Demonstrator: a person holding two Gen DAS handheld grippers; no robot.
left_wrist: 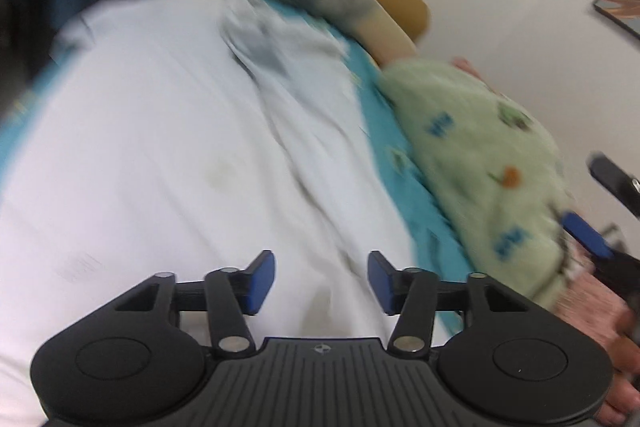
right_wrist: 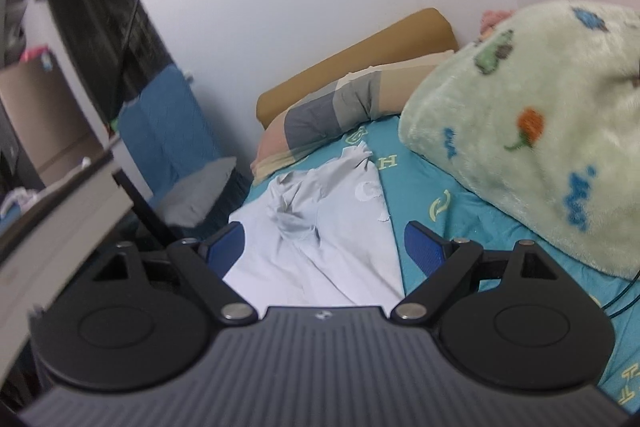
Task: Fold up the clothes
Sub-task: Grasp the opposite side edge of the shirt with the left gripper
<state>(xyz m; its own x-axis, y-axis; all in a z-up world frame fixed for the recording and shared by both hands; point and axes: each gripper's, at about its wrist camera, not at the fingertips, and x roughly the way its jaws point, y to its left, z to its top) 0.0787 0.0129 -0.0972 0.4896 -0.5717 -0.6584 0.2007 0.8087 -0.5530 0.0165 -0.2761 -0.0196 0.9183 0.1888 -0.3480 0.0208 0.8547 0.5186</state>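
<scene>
A white garment (left_wrist: 160, 147) lies spread and creased on the teal bed sheet (left_wrist: 384, 131). My left gripper (left_wrist: 322, 279) hovers just above its near part, with a gap between the blue pads and nothing pinched; this view is motion-blurred. In the right wrist view the same white garment (right_wrist: 320, 235) stretches away toward the pillow, rumpled at its far end. My right gripper (right_wrist: 324, 247) is held above its near end, jaws wide open and empty. The right gripper (left_wrist: 588, 193) also shows at the left view's right edge, with a person's hand (left_wrist: 600, 307) below it.
A fluffy green patterned blanket (right_wrist: 540, 127) is heaped on the right side of the bed. A striped pillow (right_wrist: 328, 115) and a tan cushion (right_wrist: 360, 67) lie against the wall. A pale ledge (right_wrist: 52, 227) and a blue-draped seat (right_wrist: 168, 131) stand at the left.
</scene>
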